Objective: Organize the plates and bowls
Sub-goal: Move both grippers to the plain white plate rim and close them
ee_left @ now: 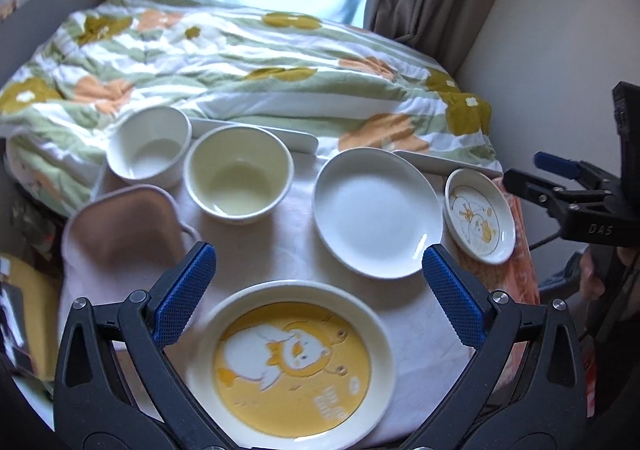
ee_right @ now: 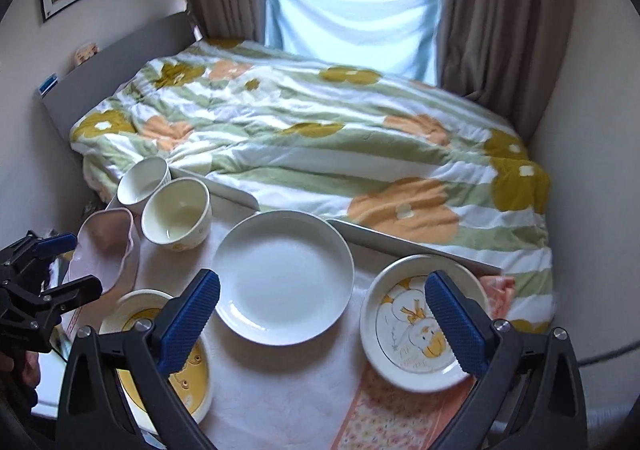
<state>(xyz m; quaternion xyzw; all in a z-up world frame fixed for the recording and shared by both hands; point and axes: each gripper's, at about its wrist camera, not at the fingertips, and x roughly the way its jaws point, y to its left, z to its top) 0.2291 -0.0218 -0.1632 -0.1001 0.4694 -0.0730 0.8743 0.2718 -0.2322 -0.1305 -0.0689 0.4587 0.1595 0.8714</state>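
Note:
On a small white table (ee_left: 296,250) sit a yellow duck plate (ee_left: 292,362), a plain white plate (ee_left: 376,209), a small duck saucer (ee_left: 480,221), a cream bowl (ee_left: 238,173), a white bowl (ee_left: 150,147) and a pink wavy dish (ee_left: 120,234). My left gripper (ee_left: 316,270) is open and empty, hovering over the yellow plate. My right gripper (ee_right: 320,294) is open and empty, above the table between the white plate (ee_right: 282,276) and the saucer (ee_right: 416,330). The yellow plate (ee_right: 188,366), cream bowl (ee_right: 176,215), white bowl (ee_right: 142,181) and pink dish (ee_right: 106,250) also show in the right wrist view.
A bed with a flowered quilt (ee_right: 320,137) lies right behind the table. A floral cloth (ee_right: 396,418) lies at the table's right front. Curtains (ee_right: 500,9) and walls close in the sides. The other gripper shows at each view's edge (ee_left: 560,189) (ee_right: 48,270).

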